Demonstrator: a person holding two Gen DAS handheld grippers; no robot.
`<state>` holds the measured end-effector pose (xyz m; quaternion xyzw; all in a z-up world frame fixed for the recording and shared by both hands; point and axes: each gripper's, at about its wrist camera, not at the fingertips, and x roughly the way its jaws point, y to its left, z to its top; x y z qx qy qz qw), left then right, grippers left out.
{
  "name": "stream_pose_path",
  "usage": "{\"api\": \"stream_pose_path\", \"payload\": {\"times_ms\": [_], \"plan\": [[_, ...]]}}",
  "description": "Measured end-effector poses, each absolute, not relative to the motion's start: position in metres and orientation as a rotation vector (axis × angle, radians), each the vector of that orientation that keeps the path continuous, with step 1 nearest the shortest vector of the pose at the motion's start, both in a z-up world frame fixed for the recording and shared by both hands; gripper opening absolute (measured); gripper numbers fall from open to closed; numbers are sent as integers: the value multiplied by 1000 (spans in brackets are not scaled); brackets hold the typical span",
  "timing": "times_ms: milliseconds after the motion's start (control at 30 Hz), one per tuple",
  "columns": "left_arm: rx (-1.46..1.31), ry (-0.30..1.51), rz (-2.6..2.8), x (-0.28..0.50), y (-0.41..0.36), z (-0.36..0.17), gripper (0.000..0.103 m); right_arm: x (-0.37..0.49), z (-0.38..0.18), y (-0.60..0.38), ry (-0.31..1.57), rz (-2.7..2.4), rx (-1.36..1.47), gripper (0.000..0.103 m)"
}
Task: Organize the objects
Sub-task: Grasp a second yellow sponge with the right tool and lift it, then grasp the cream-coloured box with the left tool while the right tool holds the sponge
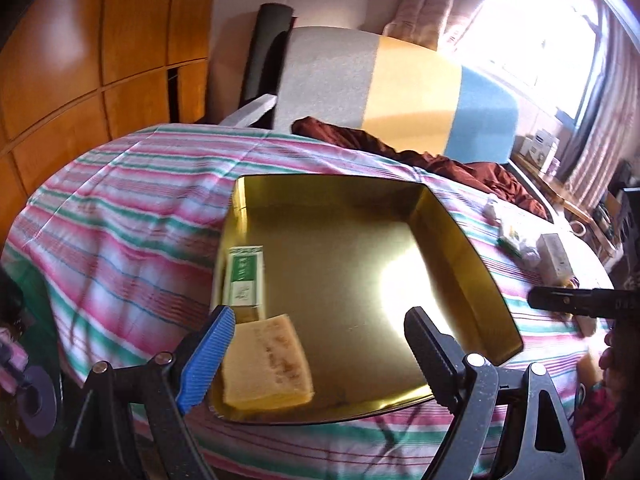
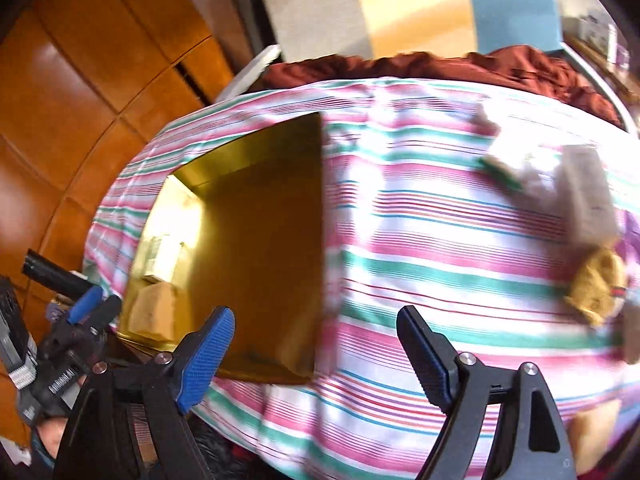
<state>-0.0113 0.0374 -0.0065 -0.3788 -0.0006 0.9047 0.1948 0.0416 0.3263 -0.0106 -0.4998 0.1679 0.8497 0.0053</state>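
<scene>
Though both our tongs, left [image 1: 320,340] and right [image 2: 316,344], gape empty, the tin [image 1: 472,240] on the bed [image 1: 120,220] already holds a box [image 1: 244,276] and a sponge [image 1: 268,364] (several items [image 2: 560,188] still lie loose beside it).

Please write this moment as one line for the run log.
left gripper: open, empty, over shiny gold metal tray | tray holds: green-white carton, tan sponge block | right gripper: open, empty, over striped bedsheet
</scene>
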Motion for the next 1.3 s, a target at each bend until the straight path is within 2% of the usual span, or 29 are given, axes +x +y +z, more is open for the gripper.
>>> {"api": "stream_pose_path", "payload": {"times_ms": [233,533,600,667,700,900,1100,1300], "plan": [[-1005,69,2439,-7,83,3,89,102,-14,417,303,2307,-1640,85],[-964,134,2308,2,136,8,91,128,-63,469,256,1978,-1948,85],[-947,150,2288,5,146,10,91,123,-77,464,212,1949,-2019,81],[-940,159,2273,6,153,12,91,120,-89,460,113,1900,-2069,54],[-938,160,2267,7,157,13,91,118,-88,460,104,1913,-2066,53],[-922,167,2214,6,181,21,91,113,-60,483,225,2063,-1848,52],[-951,156,2124,4,219,27,91,125,-58,510,455,2119,-1724,52],[-1016,140,2032,-1,273,23,91,128,-52,514,472,2161,-1703,52]]}}
